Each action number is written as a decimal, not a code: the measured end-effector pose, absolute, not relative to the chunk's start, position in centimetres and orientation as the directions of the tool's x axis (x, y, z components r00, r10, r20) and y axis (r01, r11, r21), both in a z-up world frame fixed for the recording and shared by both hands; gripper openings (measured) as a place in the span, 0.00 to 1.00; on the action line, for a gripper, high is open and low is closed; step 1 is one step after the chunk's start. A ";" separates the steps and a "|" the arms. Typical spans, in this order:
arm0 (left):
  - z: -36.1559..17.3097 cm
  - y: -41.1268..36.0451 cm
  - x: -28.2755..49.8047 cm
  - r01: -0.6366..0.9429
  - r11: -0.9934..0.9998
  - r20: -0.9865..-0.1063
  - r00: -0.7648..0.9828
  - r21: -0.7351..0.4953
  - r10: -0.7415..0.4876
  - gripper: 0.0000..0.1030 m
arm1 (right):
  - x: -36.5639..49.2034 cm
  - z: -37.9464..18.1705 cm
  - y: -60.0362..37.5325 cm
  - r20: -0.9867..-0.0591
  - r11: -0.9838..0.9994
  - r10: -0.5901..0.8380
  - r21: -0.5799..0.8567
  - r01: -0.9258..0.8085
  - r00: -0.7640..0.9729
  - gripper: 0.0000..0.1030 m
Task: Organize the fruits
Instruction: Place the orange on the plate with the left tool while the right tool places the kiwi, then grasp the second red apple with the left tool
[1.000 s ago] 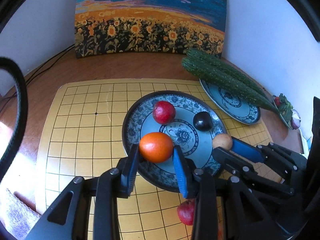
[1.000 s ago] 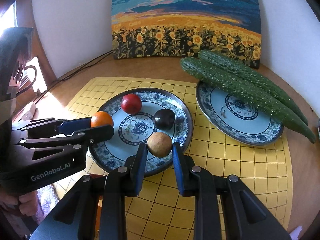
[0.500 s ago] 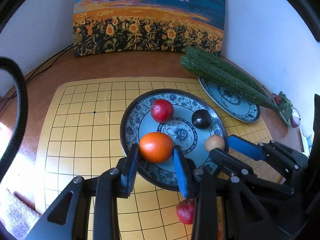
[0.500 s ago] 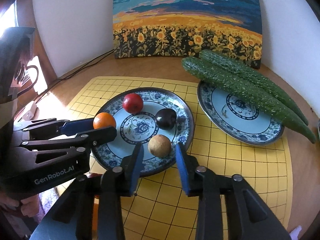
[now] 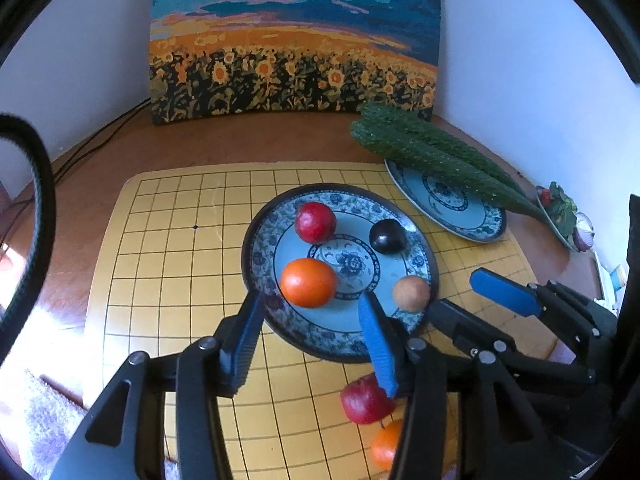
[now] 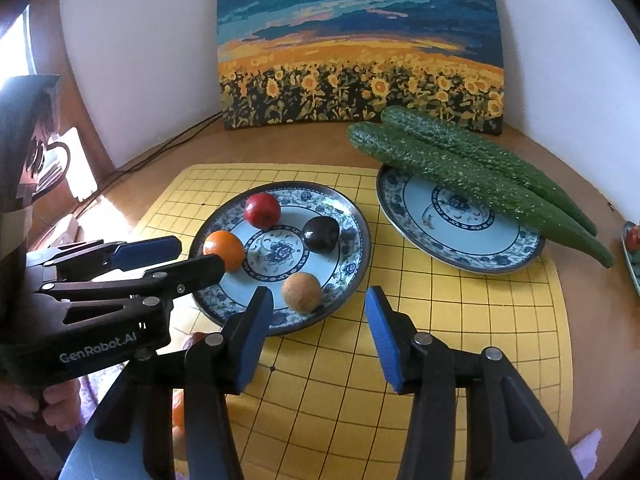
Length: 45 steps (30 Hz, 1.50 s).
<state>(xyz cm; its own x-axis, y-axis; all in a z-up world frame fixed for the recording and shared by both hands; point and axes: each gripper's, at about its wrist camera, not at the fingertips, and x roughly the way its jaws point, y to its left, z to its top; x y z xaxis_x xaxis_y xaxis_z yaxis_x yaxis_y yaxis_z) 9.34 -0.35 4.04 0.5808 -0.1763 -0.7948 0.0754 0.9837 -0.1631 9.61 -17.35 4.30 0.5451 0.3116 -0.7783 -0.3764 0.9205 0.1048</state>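
A blue patterned plate [image 5: 344, 340] [image 6: 352, 216] on the yellow grid mat holds an orange [image 5: 308, 282] [image 6: 223, 250], a red fruit [image 5: 315, 222] [image 6: 262, 210], a dark plum [image 5: 387, 235] [image 6: 320, 234] and a tan round fruit [image 5: 411, 293] [image 6: 302, 292]. My left gripper [image 5: 310, 334] [image 6: 192, 258] is open, just behind the orange and apart from it. My right gripper [image 6: 318, 334] [image 5: 468, 300] is open, drawn back from the tan fruit. A red apple [image 5: 366, 400] and another orange [image 5: 385, 444] lie on the mat under the left gripper.
A second patterned plate [image 6: 460, 236] [image 5: 452, 208] at the right carries two long cucumbers [image 6: 472, 176] [image 5: 432, 152]. A sunflower painting [image 6: 360, 48] leans on the back wall. A small dish [image 5: 560, 216] stands at the far right. Cables run along the left of the wooden table.
Both grippers opened and drew back. The left let go of the orange and the right let go of the tan fruit; both fruits now rest on the plate.
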 end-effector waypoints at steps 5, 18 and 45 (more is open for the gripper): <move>4.6 -0.1 8.2 0.072 0.983 -0.793 0.582 -0.169 -0.179 0.50 | 8.8 4.8 -17.6 -0.773 0.922 0.312 0.107 -0.371 0.553 0.49; 4.5 -0.1 5.9 0.064 0.977 -0.804 0.560 -0.201 -0.202 0.50 | 6.4 5.1 -18.8 -0.770 0.933 0.304 0.120 -0.341 0.561 0.51; 2.7 -3.1 5.4 0.066 0.980 -0.845 0.498 -0.187 -0.194 0.50 | 4.7 3.5 -22.7 -0.777 0.946 0.301 0.170 -0.277 0.552 0.53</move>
<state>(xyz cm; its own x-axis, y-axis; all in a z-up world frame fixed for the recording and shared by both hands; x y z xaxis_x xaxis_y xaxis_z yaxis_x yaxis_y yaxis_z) 5.39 -3.15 2.69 0.4981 -0.1944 -0.8451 0.0656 0.9802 -0.1868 4.75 -22.73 3.45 0.5520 0.3014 -0.7774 -0.2769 0.9457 0.1700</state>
